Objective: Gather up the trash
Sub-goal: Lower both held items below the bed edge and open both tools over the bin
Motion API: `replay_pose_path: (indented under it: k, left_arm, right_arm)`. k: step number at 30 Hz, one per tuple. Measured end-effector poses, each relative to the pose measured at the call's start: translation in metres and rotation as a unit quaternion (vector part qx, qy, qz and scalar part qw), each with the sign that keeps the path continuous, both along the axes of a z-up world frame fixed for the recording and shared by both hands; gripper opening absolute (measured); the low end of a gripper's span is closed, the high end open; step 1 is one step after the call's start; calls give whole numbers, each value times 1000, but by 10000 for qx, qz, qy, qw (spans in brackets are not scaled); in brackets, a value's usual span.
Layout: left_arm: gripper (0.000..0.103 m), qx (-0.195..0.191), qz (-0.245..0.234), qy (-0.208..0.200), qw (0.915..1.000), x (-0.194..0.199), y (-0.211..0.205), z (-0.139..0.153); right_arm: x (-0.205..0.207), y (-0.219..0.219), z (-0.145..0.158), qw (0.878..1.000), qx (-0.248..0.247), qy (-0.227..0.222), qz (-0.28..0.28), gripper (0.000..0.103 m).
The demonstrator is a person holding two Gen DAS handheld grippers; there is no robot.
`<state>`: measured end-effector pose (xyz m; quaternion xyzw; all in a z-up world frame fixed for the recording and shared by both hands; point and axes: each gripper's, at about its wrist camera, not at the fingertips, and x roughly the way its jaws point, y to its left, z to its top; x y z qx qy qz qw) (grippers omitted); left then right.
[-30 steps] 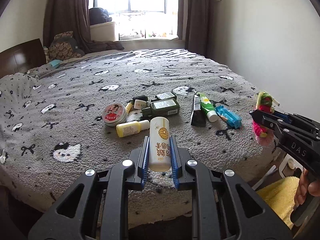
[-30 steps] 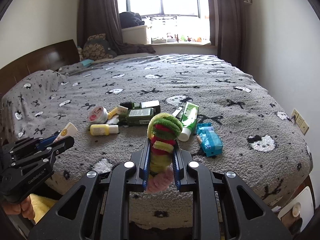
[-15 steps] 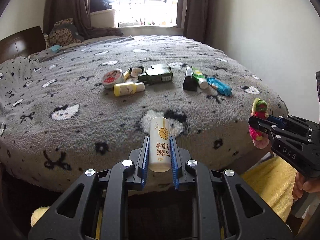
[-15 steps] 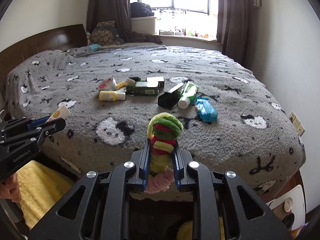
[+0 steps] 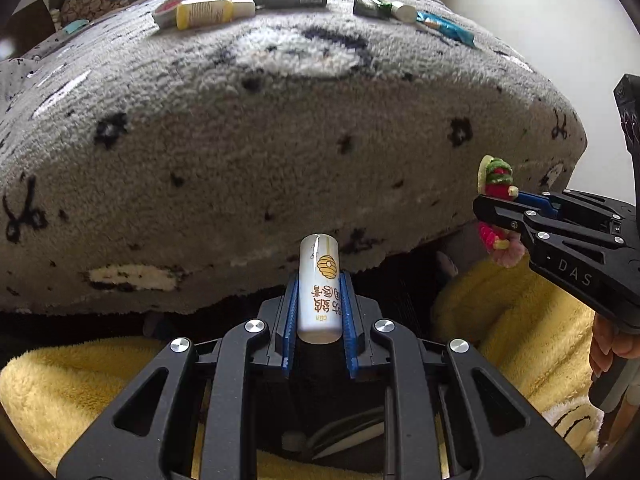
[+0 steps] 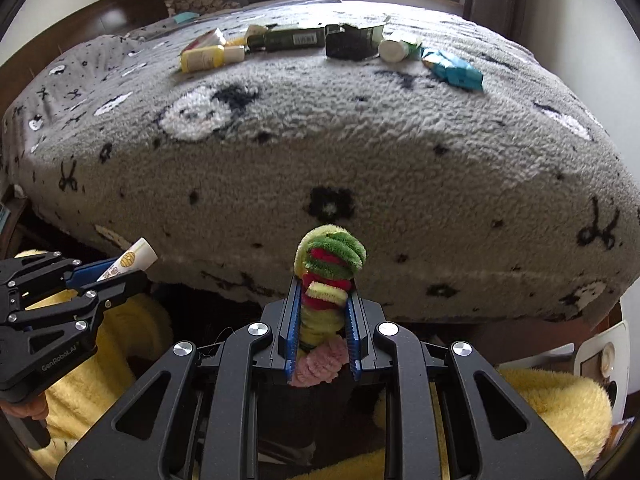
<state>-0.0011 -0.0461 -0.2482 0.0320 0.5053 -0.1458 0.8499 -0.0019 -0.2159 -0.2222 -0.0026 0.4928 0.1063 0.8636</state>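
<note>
Both grippers are loaded and pointing steeply down past the bed (image 5: 280,140) edge. The left gripper (image 5: 319,312) has its fingers clamped on the tube (image 5: 319,284), which pokes well out beyond the tips; the right gripper (image 6: 323,312) squeezes the fuzzy toy (image 6: 326,280), its green top bulging past the tips. No bin visible beneath either one, only dark space between yellow plush (image 5: 520,320), so a release here could send trash onto the floor. The tube is smooth and held low, so a jolt might slide it out. More litter (image 6: 320,46) sits beyond the fingers, far up on the bed.
</note>
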Motion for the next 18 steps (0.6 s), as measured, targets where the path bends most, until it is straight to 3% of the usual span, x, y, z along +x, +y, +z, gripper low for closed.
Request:
replay_pose_path:
  k: [10, 18]
  left_arm:
    - [18, -103, -289, 1015, 9944, 4, -6, -63]
    - [18, 0, -357, 1487, 9882, 6, -10, -92]
  right_arm:
    - [3, 6, -51, 9960, 166, 859, 169, 21]
    - [5, 18, -84, 9872, 344, 1507, 399, 21]
